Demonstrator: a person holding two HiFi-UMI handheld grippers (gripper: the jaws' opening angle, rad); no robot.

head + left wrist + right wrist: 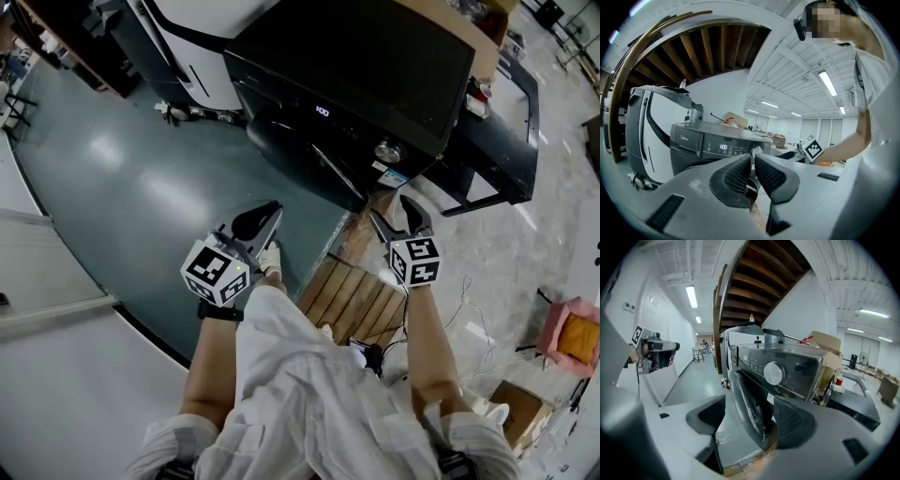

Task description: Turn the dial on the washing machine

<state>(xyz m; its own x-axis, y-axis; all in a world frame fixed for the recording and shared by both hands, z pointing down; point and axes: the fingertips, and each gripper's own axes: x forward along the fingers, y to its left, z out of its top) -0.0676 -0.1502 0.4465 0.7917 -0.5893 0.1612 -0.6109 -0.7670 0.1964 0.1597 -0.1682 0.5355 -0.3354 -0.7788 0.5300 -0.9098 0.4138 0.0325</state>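
Note:
A dark washing machine point(366, 84) stands ahead of me, its display lit and its round door hanging ajar. A silver dial point(388, 150) sits on the front panel's right end; it also shows as the dial point(774, 373) in the right gripper view and the dial point(756, 151) in the left gripper view. My right gripper point(397, 215) is open, held a short way below the dial, empty. My left gripper point(262, 221) is shut with nothing in it, off to the left over the floor.
A white appliance point(202, 47) stands left of the washer. A dark low bench point(502, 141) and a cardboard box point(487, 42) sit to the right. A wooden pallet point(352, 295) lies under me. Cables point(469, 309) and boxes point(520, 408) litter the floor at right.

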